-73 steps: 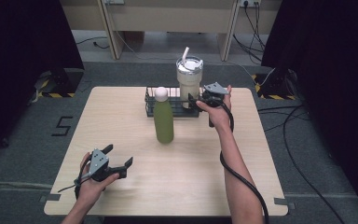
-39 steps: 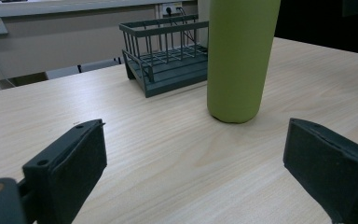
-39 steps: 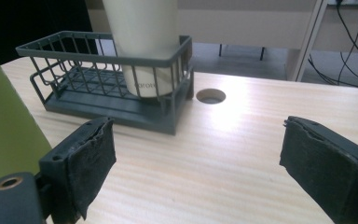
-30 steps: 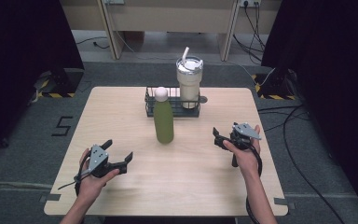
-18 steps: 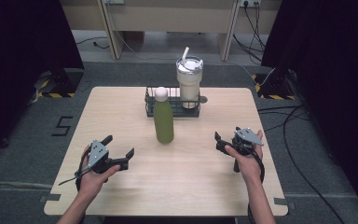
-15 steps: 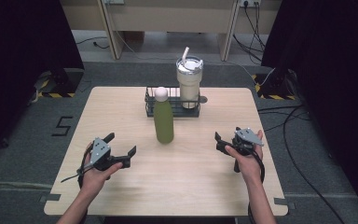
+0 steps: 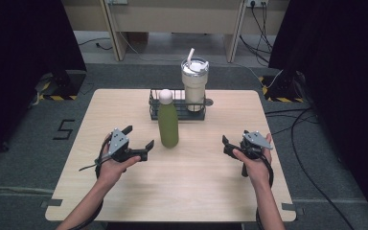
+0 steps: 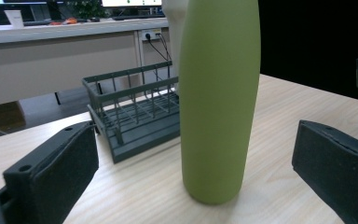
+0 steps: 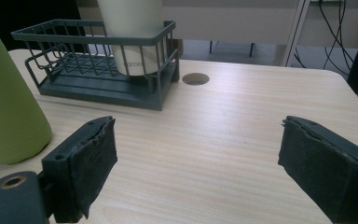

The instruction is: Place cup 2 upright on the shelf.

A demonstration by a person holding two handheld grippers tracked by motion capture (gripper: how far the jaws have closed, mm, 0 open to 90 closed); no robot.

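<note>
A green bottle with a white cap stands upright at the table's middle. My left gripper hovers just left of it and points at it. Its jaws have just been opening and now stand wide; the bottle rises ahead between the two pads, untouched. My right gripper is open at the right side of the table, aimed toward the basket, with only bare wood between its pads. A white tumbler with a straw stands in the right end of a dark wire basket.
The basket sits at the back of the wooden table, directly behind the bottle. A round cable hole lies right of the basket. Desks and cables stand on the floor beyond the table.
My left gripper has moved right and a little up toward the bottle, and its jaws have widened. My right gripper came back from the basket to the table's right side, then stayed still.
</note>
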